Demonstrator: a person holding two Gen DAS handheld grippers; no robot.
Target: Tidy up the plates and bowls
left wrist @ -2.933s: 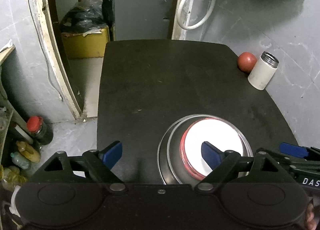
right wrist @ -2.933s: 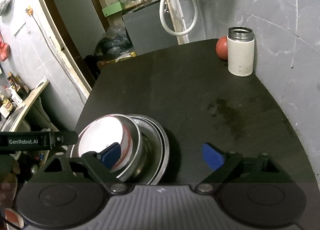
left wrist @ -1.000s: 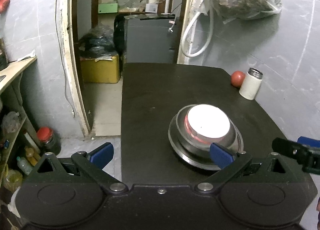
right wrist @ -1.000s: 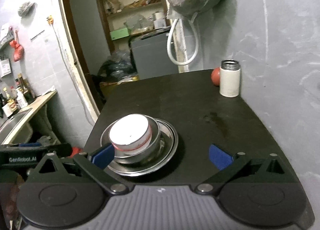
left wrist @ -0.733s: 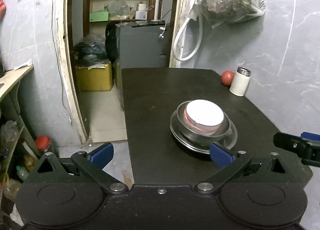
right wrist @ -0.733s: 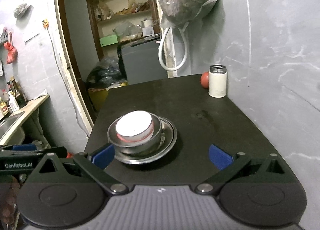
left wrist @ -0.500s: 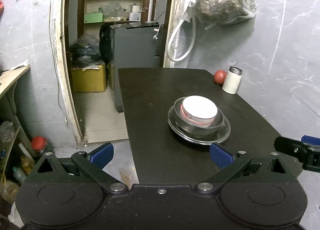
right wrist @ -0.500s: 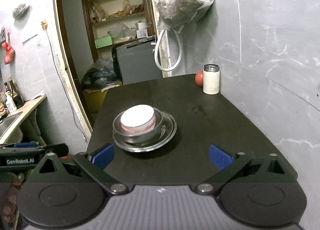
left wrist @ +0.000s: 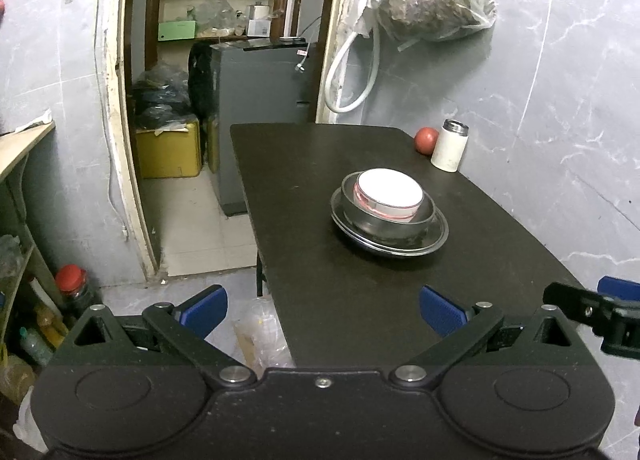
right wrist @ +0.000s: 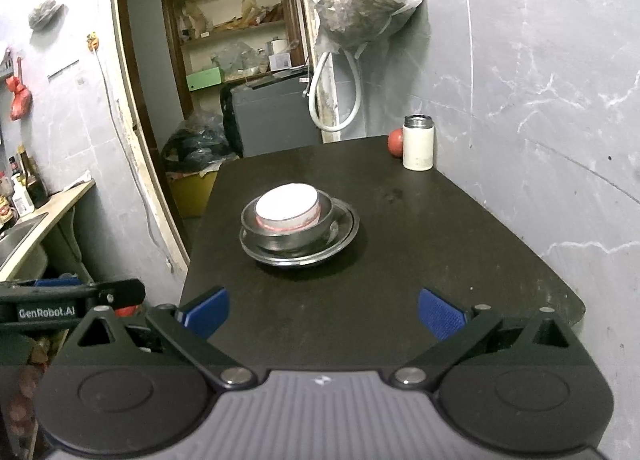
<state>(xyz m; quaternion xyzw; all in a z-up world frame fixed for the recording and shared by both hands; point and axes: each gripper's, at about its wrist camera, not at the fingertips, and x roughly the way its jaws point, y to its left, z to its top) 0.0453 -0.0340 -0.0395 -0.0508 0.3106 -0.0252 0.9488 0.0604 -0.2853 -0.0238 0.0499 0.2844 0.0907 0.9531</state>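
The jaws of the left gripper (left wrist: pixel 322 310) stand wide apart with nothing between them, the blue pads (left wrist: pixel 204 308) held over the near edge of the table (left wrist: pixel 320 260); its left pad hangs past that edge above the floor. The jaws of the right gripper (right wrist: pixel 323 312) are spread just as wide and grip nothing, both pads over the near end of the table (right wrist: pixel 440 244).

Ahead of the left gripper's jaws and toward their right side sits the stack of dishes, well apart from the pads. At the bottom is a shallow steel plate (left wrist: pixel 434 238) with a shiny raised rim. Nested on it is a steel bowl (left wrist: pixel 384 219) with straight polished sides. Inside that rests a white bowl (left wrist: pixel 390 191) with a red band around its wall; its top shows as a flat, bright white disc, and it sits slightly tilted in the steel bowl.

From the right wrist view the same stack lies ahead of the jaws and a little toward their left: steel plate (right wrist: pixel 344 238), steel bowl (right wrist: pixel 280 238), white bowl (right wrist: pixel 286 201), one within another and touching.

Far beyond the jaws, at the right rear corner of the table, a white flask (right wrist: pixel 417 148) with a metal neck stands upright, and a red ball-like thing (right wrist: pixel 395 142) sits just beside it against the wall.
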